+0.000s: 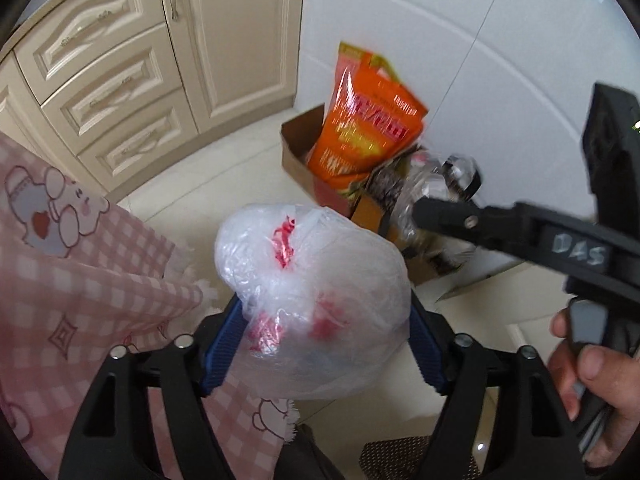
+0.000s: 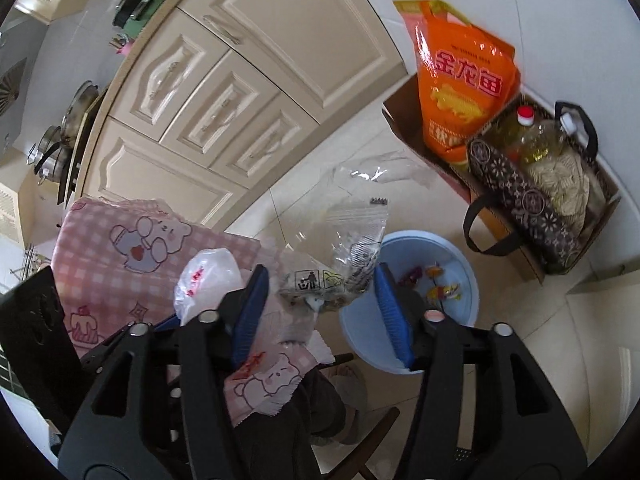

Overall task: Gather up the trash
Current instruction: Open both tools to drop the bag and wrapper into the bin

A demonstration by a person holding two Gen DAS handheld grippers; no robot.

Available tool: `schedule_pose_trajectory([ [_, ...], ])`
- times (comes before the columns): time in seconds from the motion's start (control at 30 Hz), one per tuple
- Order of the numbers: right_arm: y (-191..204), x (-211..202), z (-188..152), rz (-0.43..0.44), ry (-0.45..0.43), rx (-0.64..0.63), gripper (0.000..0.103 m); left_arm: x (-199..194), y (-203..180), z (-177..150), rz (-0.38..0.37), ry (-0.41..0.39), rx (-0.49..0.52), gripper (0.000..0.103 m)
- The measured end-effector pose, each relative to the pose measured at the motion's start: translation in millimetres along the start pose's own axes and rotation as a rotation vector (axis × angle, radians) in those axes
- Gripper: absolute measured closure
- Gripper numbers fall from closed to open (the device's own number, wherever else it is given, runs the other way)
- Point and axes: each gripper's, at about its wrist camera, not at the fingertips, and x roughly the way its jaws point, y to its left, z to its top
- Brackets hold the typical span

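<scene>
My left gripper (image 1: pixel 326 320) is shut on a crumpled clear plastic bag with red print (image 1: pixel 316 300), held beside the edge of the pink checked tablecloth (image 1: pixel 80 280). The bag also shows in the right wrist view (image 2: pixel 208 280). My right gripper (image 2: pixel 320 292) is open; a clear plastic wrapper with black print (image 2: pixel 344 248) falls between its blue pads (image 2: pixel 250 312), above a light blue basin (image 2: pixel 460 312) on the floor that holds several candy wrappers (image 2: pixel 440 288). In the left wrist view the right gripper (image 1: pixel 440 208) is blurred, with the clear wrapper (image 1: pixel 424 184) at its fingertips.
A cardboard box (image 2: pixel 404 120) on the floor holds an orange food bag (image 2: pixel 460 80), a patterned tote (image 2: pixel 520 200) and oil bottles (image 2: pixel 536 136). Cream cabinets (image 2: pixel 224 92) stand behind. Another clear wrapper (image 2: pixel 376 172) lies on the tile floor. Pots (image 2: pixel 76 116) sit on the stove, left.
</scene>
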Motion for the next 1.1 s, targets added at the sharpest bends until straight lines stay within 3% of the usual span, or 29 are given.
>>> schedule_pose_trajectory([
  [0.13,-4,0,0,-0.017,-0.009,0.027,0.016,10,4,-1,0.040,0.031,-0.012,0.018],
  [0.23,-5,-1,-1,-0.036,-0.013,0.035,0.011,9,8,-4,0.040,0.030,-0.035,0.018],
  [0.73,10,-27,-2,-0.069,-0.054,0.010,0.007,-41,0,-2,0.051,-0.082,-0.048,0.017],
  [1.1,71,-75,3,-0.044,-0.155,-0.093,0.007,-131,1,-4,0.046,-0.269,-0.058,0.015],
])
